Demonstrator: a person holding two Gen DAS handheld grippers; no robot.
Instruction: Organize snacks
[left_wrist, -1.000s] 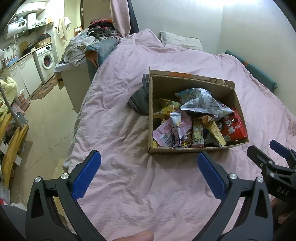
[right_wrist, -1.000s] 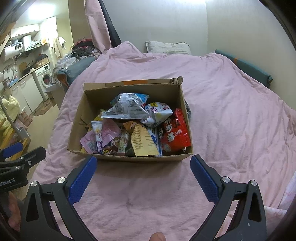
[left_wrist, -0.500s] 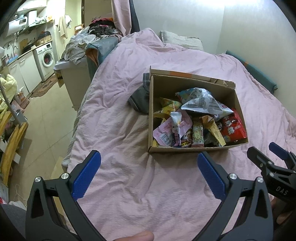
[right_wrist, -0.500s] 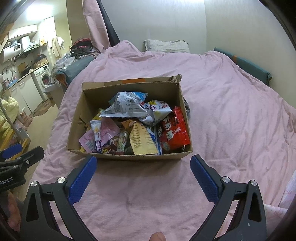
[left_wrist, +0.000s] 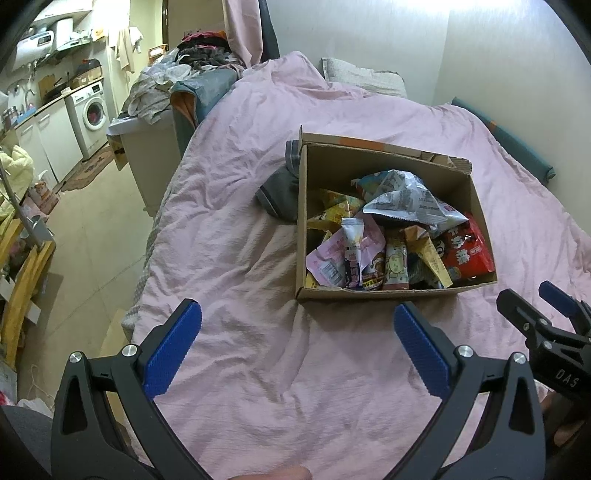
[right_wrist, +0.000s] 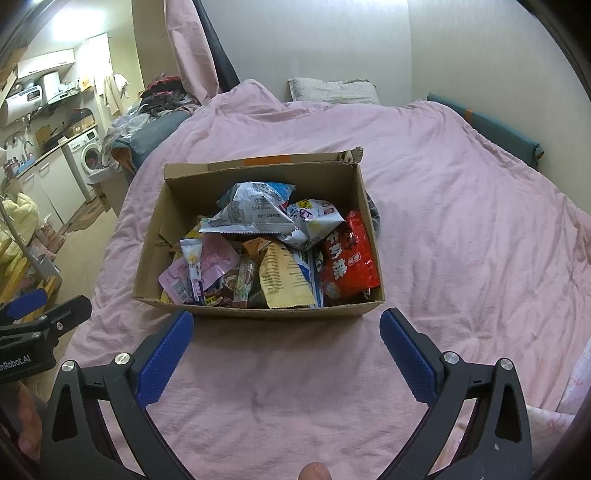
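1. Little has shifted since earlier; left view: left gripper (left_wrist: 297, 345) hangs spread and empty near the cardboard box (left_wrist: 301, 221).
2. Right view: right gripper (right_wrist: 286, 341) spread, empty; snacks (right_wrist: 273, 251) lie jumbled inside the box, none on the bedspread (right_wrist: 461, 229), fitting gathered or still unsorted.

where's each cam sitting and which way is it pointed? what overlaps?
Left wrist: on the left claw, facing forward over the pink bedspread, cardboard box right of centre; right claw at right edge.
Right wrist: on the right claw, box dead ahead; left claw at left edge.
Shared: box, red packet, bedspread, each other's claw.
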